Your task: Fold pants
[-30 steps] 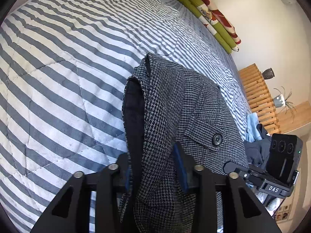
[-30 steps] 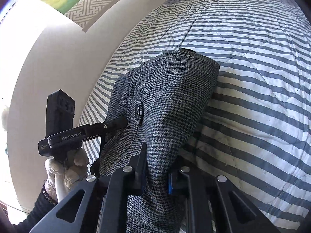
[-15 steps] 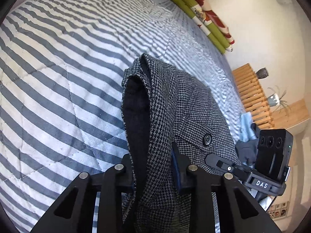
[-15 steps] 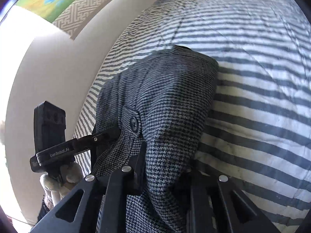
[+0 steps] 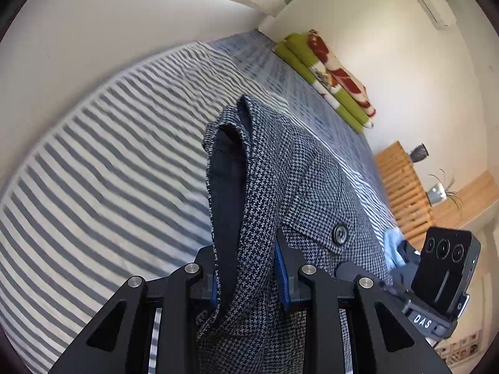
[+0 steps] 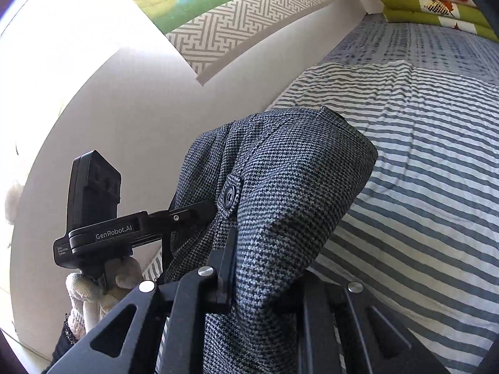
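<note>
Houndstooth grey pants (image 5: 299,187) hang lifted above the striped bedspread (image 5: 109,171). Your left gripper (image 5: 246,268) is clamped tight on one edge, your right gripper (image 6: 262,268) pinching another; a button (image 6: 230,197) faces outward between them.

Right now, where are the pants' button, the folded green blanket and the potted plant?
button (image 5: 340,234), left wrist view, its centre
folded green blanket (image 5: 315,68), left wrist view, top fold
potted plant (image 5: 436,190), left wrist view, its pot

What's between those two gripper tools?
The checked pants, stretched from the left gripper to the right gripper, shown in both wrist views.
</note>
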The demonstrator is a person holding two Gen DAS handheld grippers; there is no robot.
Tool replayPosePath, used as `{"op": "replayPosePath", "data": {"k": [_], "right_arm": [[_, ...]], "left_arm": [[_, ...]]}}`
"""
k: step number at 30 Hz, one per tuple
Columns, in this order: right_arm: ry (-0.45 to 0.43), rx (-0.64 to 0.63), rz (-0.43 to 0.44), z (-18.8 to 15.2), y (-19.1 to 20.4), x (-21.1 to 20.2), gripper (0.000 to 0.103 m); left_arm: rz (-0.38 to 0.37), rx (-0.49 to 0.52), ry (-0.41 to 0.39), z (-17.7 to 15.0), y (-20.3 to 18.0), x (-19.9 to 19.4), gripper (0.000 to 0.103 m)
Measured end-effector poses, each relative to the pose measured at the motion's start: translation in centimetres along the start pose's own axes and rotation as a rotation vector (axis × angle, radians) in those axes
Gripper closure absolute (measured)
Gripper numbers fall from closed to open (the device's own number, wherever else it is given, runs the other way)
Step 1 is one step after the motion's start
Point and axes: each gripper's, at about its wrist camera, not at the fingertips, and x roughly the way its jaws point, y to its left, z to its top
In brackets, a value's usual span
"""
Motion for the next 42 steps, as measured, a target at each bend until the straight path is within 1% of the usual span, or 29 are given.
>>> {"op": "replayPosePath", "data": {"k": [2,5,6,7,8,9,10,12,13,14,15,16,17,19,21,23,25,26,28,29,30,31,32,33,34,35,37,40,42], "right_arm": [[-0.013,0.023,0.014,1.3,0.2,2.7,0.09],[-0.029,0.044,0.012,2.1,-0.2,6.6,0.09],[-0.02,0.021,-0.025,2.2,-0.4,8.4,0.089],[0.033,-0.008,-0.073,2.1,-0.8,10.5,0.085],[0.101,-0.009,-0.116,1.9,-1.4,12.4,0.083],[0.166,0.005,-0.143,1.8,-2.2,13.8,0.082],[0.198,0.025,-0.14,1.5,-2.9,14.1,0.08],[0.163,0.081,-0.05,1.5,-4.4,12.4,0.08],[0.143,0.105,-0.007,1.6,-5.0,11.5,0.074],[0.116,0.13,0.034,1.9,-5.8,10.5,0.062],[0.081,0.152,0.038,2.2,-6.6,9.7,0.057],[0.055,0.177,0.028,2.6,-7.4,9.2,0.052],[0.046,0.204,0.031,3.1,-8.2,9.1,0.052],[0.046,0.275,0.045,4.1,-9.8,9.7,0.051],[0.072,0.325,0.055,4.6,-10.9,11.0,0.048],[0.085,0.384,0.049,5.1,-12.1,12.6,0.048],[0.075,0.395,0.042,5.5,-12.1,13.7,0.05],[0.068,0.363,0.026,5.7,-11.3,13.7,0.069],[0.026,0.191,-0.078,7.0,-8.5,13.5,0.076],[-0.016,0.042,-0.165,7.4,-6.3,12.8,0.082],[-0.05,-0.094,-0.297,7.5,-4.6,12.8,0.084],[-0.04,-0.162,-0.429,7.4,-4.1,13.6,0.084],[0.007,-0.172,-0.499,7.5,-4.6,14.6,0.084],[0.057,-0.144,-0.517,7.6,-5.5,15.0,0.084],[0.068,-0.105,-0.502,7.6,-6.1,14.5,0.084],[0.048,-0.068,-0.475,7.4,-6.4,13.3,0.084],[0.015,-0.03,-0.395,6.3,-5.8,10.5,0.083],[0.021,-0.089,-0.254,2.2,-3.0,7.0,0.083],[0.06,-0.154,-0.221,-1.3,-0.9,6.2,0.083]], "left_arm": [[0.029,0.011,-0.018,2.3,1.6,-0.4,0.075],[0.08,0.06,-0.016,5.8,4.4,0.7,0.073],[0.127,0.085,0.001,6.8,6.3,1.1,0.068],[0.197,0.078,0.037,7.7,8.0,2.5,0.065],[0.282,0.058,0.068,8.2,9.3,4.0,0.065],[0.39,0.04,0.07,8.5,10.5,4.6,0.069],[0.418,0.031,0.052,8.4,11.1,4.4,0.069],[0.343,0.001,-0.011,8.1,11.8,2.2,0.069],[0.319,0.005,-0.04,7.8,11.7,0.8,0.069],[0.298,0.026,-0.066,7.3,11.0,-0.4,0.069],[0.266,0.054,-0.08,6.7,10.2,-1.3,0.069],[0.225,0.087,-0.074,6.2,8.8,-1.4,0.069],[0.183,0.108,-0.052,5.1,7.8,-1.3,0.068],[0.097,0.112,0.028,2.8,6.7,-0.2,0.069],[0.06,0.113,0.107,0.3,6.0,1.9,0.068],[0.083,0.127,0.164,-1.6,6.0,4.1,0.069],[0.079,0.114,0.184,-2.9,6.7,5.3,0.071],[0.071,0.104,0.184,-3.0,6.9,5.7,0.071],[0.07,0.121,0.182,-2.9,6.9,5.8,0.071],[0.069,0.126,0.182,-2.9,7.1,5.7,0.071],[0.068,0.132,0.182,-2.9,7.0,5.8,0.071],[0.064,0.131,0.18,-2.8,7.0,6.0,0.071],[0.056,0.112,0.178,-2.7,7.2,6.1,0.071],[0.049,0.089,0.175,-2.5,7.3,6.0,0.072],[0.042,0.073,0.167,-2.4,7.3,5.7,0.072],[0.041,0.073,0.154,-2.3,7.1,5.1,0.071],[0.077,0.097,0.097,-2.3,6.3,3.4,0.07],[0.103,0.103,0.025,-2.9,6.3,0.5,0.069],[0.122,0.066,0.021,-2.6,6.9,-0.2,0.069]]}}
